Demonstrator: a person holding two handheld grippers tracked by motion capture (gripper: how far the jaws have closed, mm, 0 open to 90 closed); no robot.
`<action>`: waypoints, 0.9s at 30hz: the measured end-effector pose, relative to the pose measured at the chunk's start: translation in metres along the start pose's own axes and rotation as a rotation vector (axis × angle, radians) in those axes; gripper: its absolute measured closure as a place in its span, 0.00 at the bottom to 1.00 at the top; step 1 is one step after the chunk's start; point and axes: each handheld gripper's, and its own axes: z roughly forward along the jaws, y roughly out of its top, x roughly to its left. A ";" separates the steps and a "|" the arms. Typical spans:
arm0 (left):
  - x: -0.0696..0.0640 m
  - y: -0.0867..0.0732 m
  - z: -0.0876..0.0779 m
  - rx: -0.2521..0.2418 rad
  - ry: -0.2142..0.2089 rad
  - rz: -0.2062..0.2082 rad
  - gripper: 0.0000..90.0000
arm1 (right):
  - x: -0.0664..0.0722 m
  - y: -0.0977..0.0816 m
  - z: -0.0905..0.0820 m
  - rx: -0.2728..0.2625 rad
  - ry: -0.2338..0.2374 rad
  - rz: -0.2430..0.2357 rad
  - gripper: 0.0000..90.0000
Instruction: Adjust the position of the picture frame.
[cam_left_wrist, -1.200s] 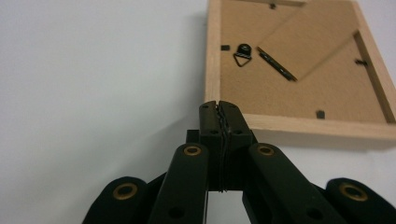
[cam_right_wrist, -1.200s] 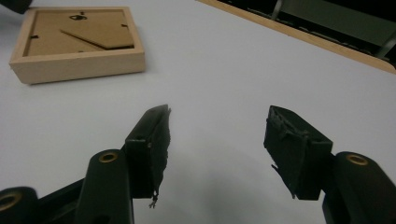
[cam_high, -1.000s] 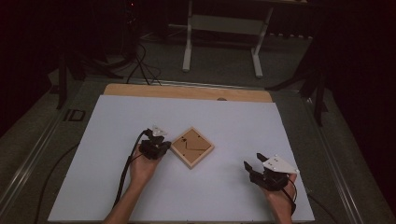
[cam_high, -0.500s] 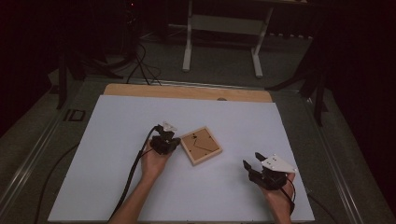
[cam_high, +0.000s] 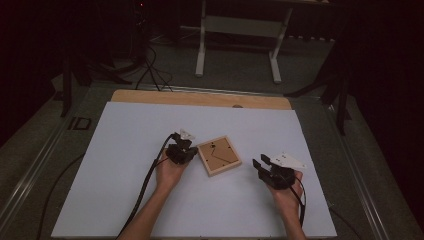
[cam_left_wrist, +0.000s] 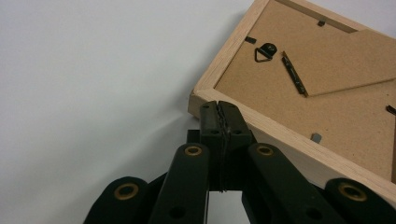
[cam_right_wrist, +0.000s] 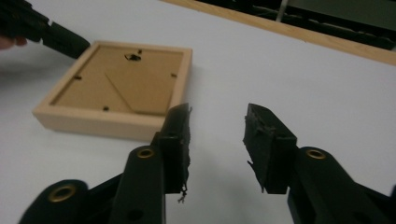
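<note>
Seen from the high view, a wooden picture frame (cam_high: 219, 155) is laid face down on the white table (cam_high: 125, 150), flanked by the left gripper (cam_high: 186, 151) just beside its edge and the right gripper (cam_high: 263, 165) set apart. In the left gripper view, the jaws are pressed together on nothing, their tips met against the frame's corner rail. In the right gripper view, the jaws, just narrowed, are parted over bare table; the frame is placed ahead of the left-hand jaw.
</note>
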 end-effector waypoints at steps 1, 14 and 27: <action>0.000 0.000 0.000 0.000 -0.002 0.000 0.99 | 0.002 0.003 0.002 -0.001 0.000 -0.004 0.72; 0.001 0.002 0.003 -0.005 -0.004 -0.002 0.99 | 0.007 0.015 0.040 0.079 -0.005 -0.039 0.99; 0.000 0.002 0.003 -0.003 -0.004 0.005 0.99 | 0.010 0.011 0.068 0.189 -0.010 -0.003 1.00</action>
